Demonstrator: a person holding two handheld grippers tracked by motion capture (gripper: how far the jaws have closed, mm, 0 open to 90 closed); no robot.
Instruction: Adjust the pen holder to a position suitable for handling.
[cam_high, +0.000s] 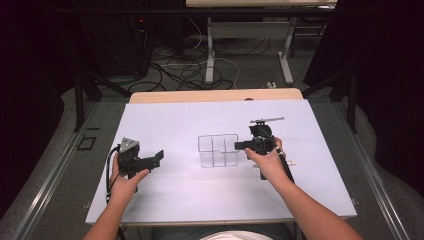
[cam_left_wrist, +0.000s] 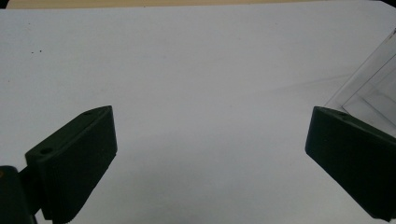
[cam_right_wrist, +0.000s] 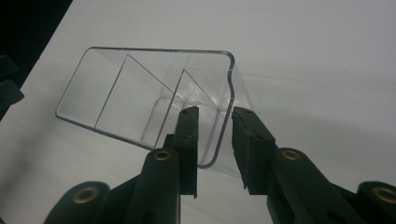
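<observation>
— Where's the clear plastic organiser (cam_high: 218, 150)?

— Middle of the white table (cam_high: 200, 200), a see-through tray with dividers inside.

— And the right gripper (cam_right_wrist: 215, 114)?

— On the tray's right end. One jaw sits inside the end wall, the other outside, with a narrow gap between them; I can't tell whether they actually pinch it. The right hand (cam_high: 270, 162) holds the tool from behind.

— The left gripper (cam_high: 159, 157)?

— Well off to the tray's left, over bare table, jaws spread wide, nothing between them. The left hand (cam_high: 125, 182) grips it from below.
</observation>
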